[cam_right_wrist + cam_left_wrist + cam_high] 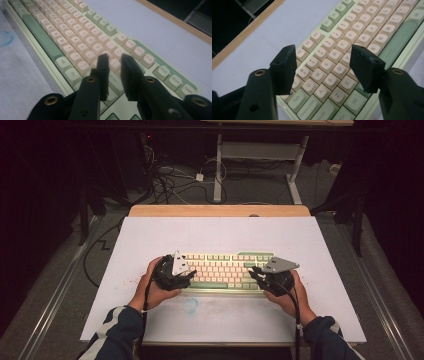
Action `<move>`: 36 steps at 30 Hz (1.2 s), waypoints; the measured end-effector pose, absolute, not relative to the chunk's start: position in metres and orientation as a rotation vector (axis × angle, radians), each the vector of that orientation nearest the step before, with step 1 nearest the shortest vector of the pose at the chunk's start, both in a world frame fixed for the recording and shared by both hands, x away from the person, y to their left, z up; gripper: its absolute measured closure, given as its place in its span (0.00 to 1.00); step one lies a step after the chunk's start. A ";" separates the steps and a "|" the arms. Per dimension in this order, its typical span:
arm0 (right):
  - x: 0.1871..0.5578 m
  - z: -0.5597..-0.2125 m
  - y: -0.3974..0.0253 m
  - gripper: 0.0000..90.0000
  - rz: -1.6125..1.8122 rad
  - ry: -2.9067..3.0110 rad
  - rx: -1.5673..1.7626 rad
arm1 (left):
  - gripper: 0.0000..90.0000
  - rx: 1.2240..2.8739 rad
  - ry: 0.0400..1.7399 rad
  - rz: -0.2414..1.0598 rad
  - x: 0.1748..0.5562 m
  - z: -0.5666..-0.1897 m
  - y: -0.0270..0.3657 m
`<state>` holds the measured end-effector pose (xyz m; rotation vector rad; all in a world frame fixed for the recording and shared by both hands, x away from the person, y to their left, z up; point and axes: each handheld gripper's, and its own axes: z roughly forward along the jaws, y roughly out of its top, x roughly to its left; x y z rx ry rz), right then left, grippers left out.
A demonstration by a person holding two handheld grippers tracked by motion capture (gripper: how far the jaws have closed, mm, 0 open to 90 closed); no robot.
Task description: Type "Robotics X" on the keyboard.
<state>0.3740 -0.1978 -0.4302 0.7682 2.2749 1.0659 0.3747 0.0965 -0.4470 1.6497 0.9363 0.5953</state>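
Note:
A pale green keyboard [225, 270] with cream keys lies flat on the white table top, near the front middle. My left gripper [191, 276] hovers over the keyboard's left end, held in a person's hand. In the left gripper view its jaws stand wide open [323, 53] above the keyboard [362, 25], over the Q-W-E-A-S-D keys, with nothing between them. My right gripper [254, 273] is over the right end. In the right gripper view its jaws [114, 57] are nearly together, a narrow gap left, empty, above the keyboard [62, 37] near the Enter key.
The white table top [220, 232] has a wooden strip [220, 210] along its far edge. A faint blue mark [192, 305] and reddish specks [131, 280] stain the surface near the front. Cables and a table frame [260, 155] lie on the floor beyond.

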 end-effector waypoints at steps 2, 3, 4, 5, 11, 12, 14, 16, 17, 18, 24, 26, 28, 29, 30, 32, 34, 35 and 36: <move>0.374 -0.429 -0.198 0.77 1.064 2.266 0.766 | 0.36 1.645 0.933 0.595 0.374 -0.447 0.096; 0.373 -0.429 -0.198 0.74 1.068 2.258 0.768 | 0.35 1.642 0.931 0.601 0.374 -0.447 0.096; 0.373 -0.428 -0.199 0.71 1.070 2.253 0.771 | 0.33 1.641 0.930 0.601 0.374 -0.446 0.096; 0.373 -0.428 -0.199 0.65 1.072 2.245 0.773 | 0.31 1.638 0.929 0.603 0.373 -0.446 0.096; 0.371 -0.428 -0.198 0.43 1.096 2.204 0.754 | 0.21 1.621 0.937 0.610 0.374 -0.448 0.095; 0.371 -0.428 -0.198 0.38 1.099 2.189 0.762 | 0.20 1.622 0.935 0.613 0.374 -0.448 0.094; 0.371 -0.428 -0.198 0.31 1.108 2.167 0.770 | 0.18 1.618 0.928 0.621 0.373 -0.449 0.093; 0.371 -0.428 -0.198 0.24 1.120 2.139 0.797 | 0.18 1.625 0.907 0.630 0.371 -0.450 0.092; 0.371 -0.428 -0.198 0.22 1.127 2.135 0.806 | 0.18 1.628 0.902 0.633 0.370 -0.450 0.092; 0.371 -0.428 -0.198 0.22 1.122 2.131 0.807 | 0.17 1.623 0.900 0.633 0.370 -0.450 0.091; 0.369 -0.427 -0.197 0.22 1.110 2.093 0.808 | 0.17 1.617 0.882 0.627 0.367 -0.449 0.090; 0.369 -0.427 -0.197 0.22 1.116 2.095 0.805 | 0.17 1.605 0.876 0.631 0.366 -0.448 0.090; 0.367 -0.426 -0.196 0.22 1.121 2.089 0.801 | 0.17 1.603 0.873 0.636 0.365 -0.447 0.090; 0.367 -0.425 -0.196 0.22 1.125 2.087 0.799 | 0.17 1.600 0.871 0.639 0.365 -0.447 0.089; 0.366 -0.425 -0.196 0.22 1.122 2.082 0.796 | 0.17 1.599 0.871 0.634 0.364 -0.446 0.090; 0.364 -0.424 -0.196 0.22 1.114 2.078 0.787 | 0.17 1.605 0.868 0.653 0.363 -0.446 0.089; 0.363 -0.423 -0.196 0.22 1.112 2.073 0.784 | 0.17 1.612 0.857 0.665 0.361 -0.446 0.089; 0.362 -0.422 -0.196 0.22 1.107 2.071 0.785 | 0.17 1.608 0.853 0.663 0.360 -0.446 0.088; 0.361 -0.422 -0.196 0.22 1.102 2.070 0.783 | 0.17 1.609 0.849 0.664 0.359 -0.445 0.088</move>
